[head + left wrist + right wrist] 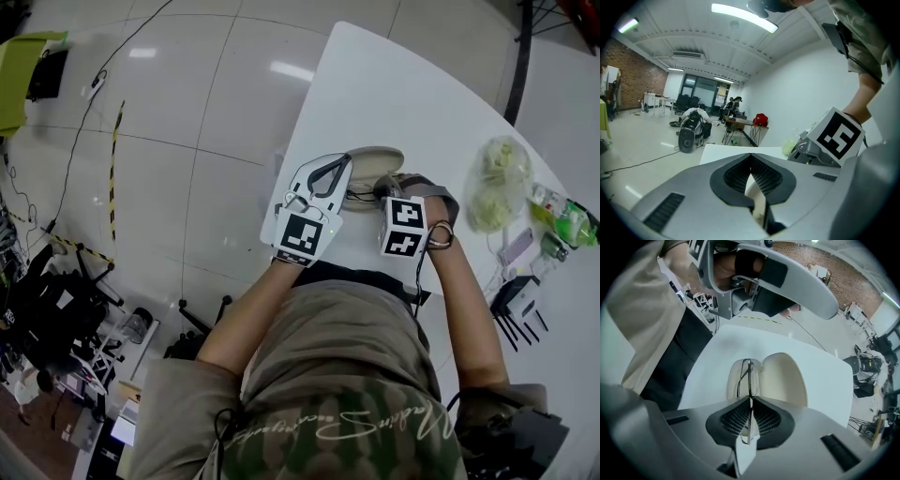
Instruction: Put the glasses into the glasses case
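Glasses (pixel 749 376) with a thin wire frame are pinched edge-on in the right tool (pixel 750 401), whose jaws are pressed together on the frame. Their long axis runs straight out from the jaws with the lenses standing upright. The far end reaches over the half of the open glasses case (pixel 785 378) that lies on the person's side. The case's two cream halves lie side by side, and their length runs the same way as the glasses. Whether the frame touches the lining cannot be made out.

The left tool (pixel 345 161) is at the case's other end, facing the right one. Its jaws are drawn together, with only a cream sliver in the slit between them, which I cannot identify.

The case sits close to the near left edge of the white worktop (pixel 375 75), just in front of the person's body. Bare worktop stretches beyond it. A plastic bag (pixel 502 178) lies well apart to the right.
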Motion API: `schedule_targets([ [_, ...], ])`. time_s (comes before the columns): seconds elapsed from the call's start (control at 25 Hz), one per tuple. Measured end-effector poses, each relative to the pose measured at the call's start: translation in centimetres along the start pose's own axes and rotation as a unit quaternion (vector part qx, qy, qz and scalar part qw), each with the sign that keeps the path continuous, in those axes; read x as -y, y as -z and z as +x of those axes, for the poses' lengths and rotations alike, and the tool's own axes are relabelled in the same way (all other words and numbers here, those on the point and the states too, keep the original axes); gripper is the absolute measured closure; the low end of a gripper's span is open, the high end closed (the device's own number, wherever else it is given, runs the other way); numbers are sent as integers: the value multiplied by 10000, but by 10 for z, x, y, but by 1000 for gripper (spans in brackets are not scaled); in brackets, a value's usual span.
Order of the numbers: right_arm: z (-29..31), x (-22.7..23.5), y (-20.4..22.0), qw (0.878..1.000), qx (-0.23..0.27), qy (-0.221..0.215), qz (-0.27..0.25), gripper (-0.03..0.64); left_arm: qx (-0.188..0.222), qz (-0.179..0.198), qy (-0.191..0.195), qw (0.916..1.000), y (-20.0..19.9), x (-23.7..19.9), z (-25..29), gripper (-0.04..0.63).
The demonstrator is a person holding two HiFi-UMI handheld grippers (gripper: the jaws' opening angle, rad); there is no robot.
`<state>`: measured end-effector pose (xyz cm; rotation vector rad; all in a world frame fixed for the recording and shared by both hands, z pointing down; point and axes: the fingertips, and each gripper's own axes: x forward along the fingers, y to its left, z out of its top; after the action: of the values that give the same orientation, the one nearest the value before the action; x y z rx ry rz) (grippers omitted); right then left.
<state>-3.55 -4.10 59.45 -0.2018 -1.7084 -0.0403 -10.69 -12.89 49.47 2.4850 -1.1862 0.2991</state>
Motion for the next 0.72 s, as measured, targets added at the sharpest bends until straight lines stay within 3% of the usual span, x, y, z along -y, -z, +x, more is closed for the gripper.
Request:
schedule_targets([
  [0.72,24,-10,-14,9992,-72,-150,-364,584,41,-151,-238,9996,4,-1,-15,589],
])
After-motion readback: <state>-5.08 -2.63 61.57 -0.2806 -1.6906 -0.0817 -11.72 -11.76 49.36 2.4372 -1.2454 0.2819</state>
